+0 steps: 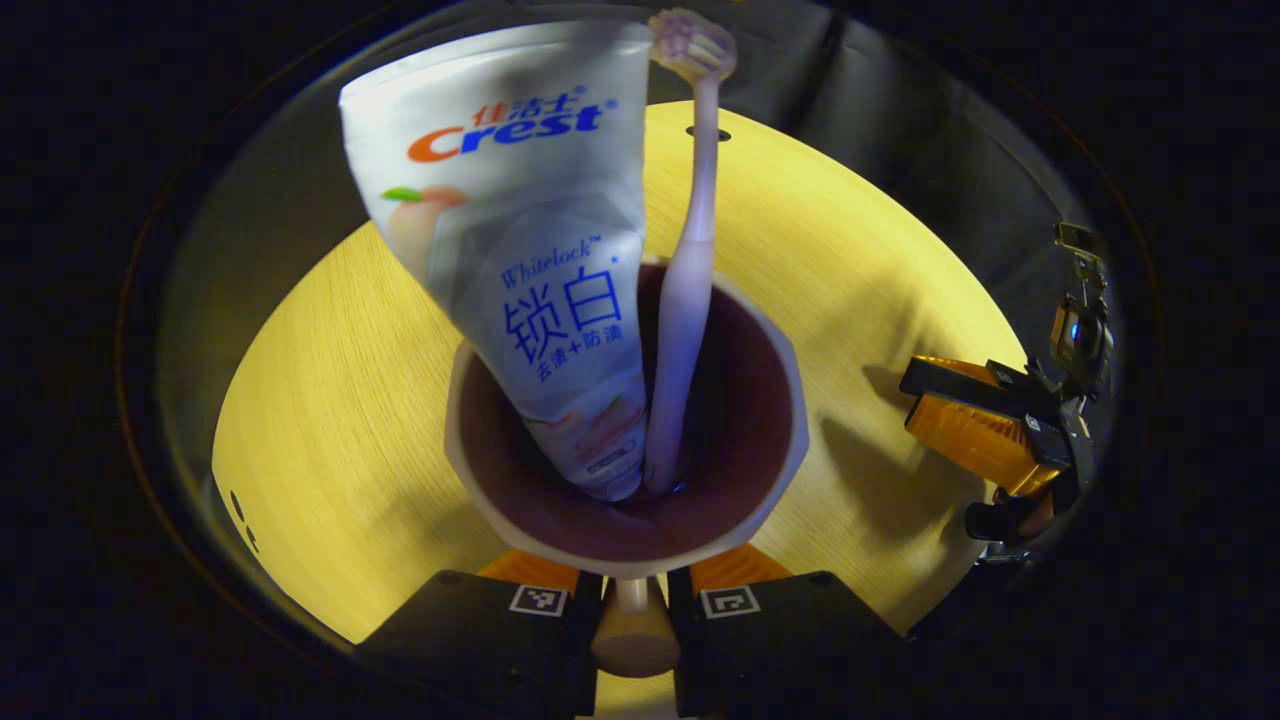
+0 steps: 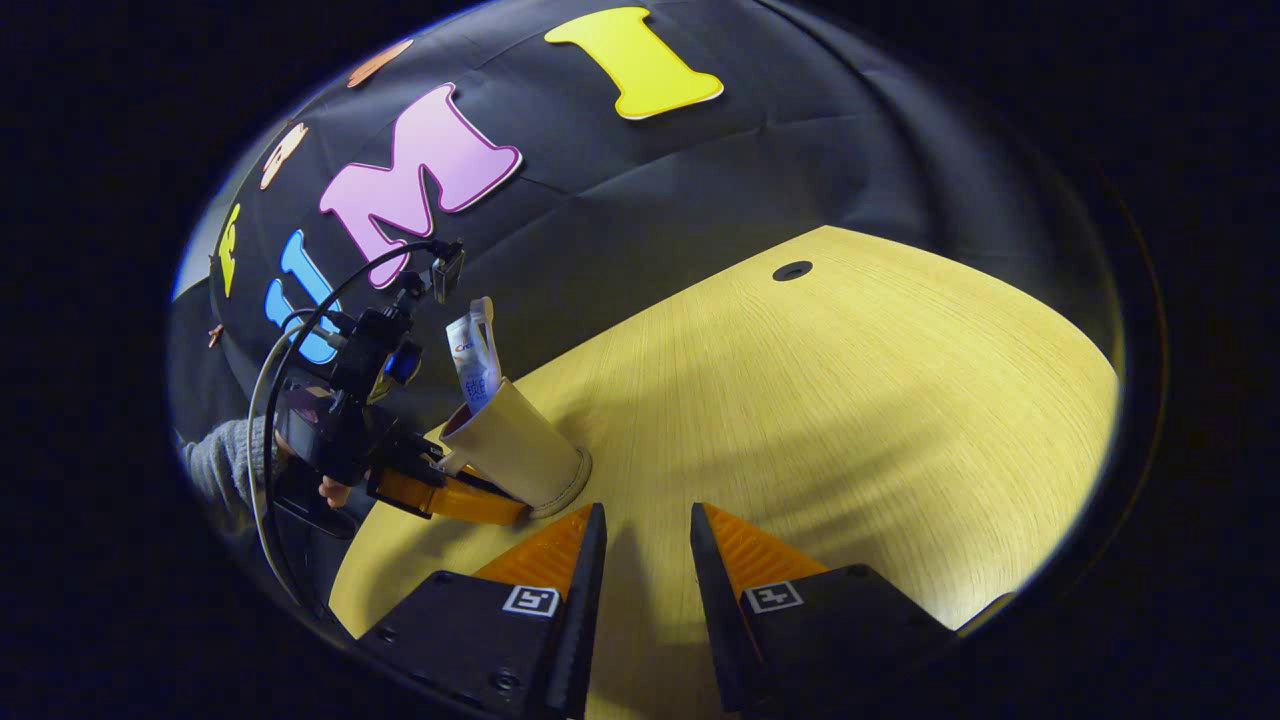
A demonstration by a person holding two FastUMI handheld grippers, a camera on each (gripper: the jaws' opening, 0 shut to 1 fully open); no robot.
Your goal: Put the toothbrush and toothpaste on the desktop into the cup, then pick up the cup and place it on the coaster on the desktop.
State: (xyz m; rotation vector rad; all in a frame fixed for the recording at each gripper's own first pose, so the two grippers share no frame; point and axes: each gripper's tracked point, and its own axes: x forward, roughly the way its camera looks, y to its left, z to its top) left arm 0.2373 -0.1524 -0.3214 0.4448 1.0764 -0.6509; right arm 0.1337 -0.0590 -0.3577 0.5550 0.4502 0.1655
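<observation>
My left gripper (image 1: 634, 600) has its jaws pinching the cup (image 1: 625, 440) by its handle, which sits squeezed between my two fingers at the bottom of the left gripper view. The cup is pale outside and dark inside, and I look down into its mouth. The toothpaste (image 1: 530, 250) stands in it cap end down, leaning toward the left rim, its wide flat end high above the cup. Just beside it the toothbrush (image 1: 685, 300) also stands in the cup, handle at the bottom, bristle head up near the top of the tube. The two touch or nearly touch low in the cup.

In the right gripper view the cup (image 2: 515, 445) is tilted, its base at or just above the surface (image 2: 850, 400); I cannot tell whether it touches. There seems to be a thin round coaster (image 2: 578, 480) under the base, but it is too small for me to be sure. My left gripper (image 2: 455, 490) grips the cup from the side, with a sleeve (image 2: 220, 455) behind it.

My right gripper (image 2: 640, 555) hangs over the bare wooden surface, jaws spread with a plain gap and nothing between them. From the left gripper view it (image 1: 930, 395) sits well apart from the cup, off to the right.
</observation>
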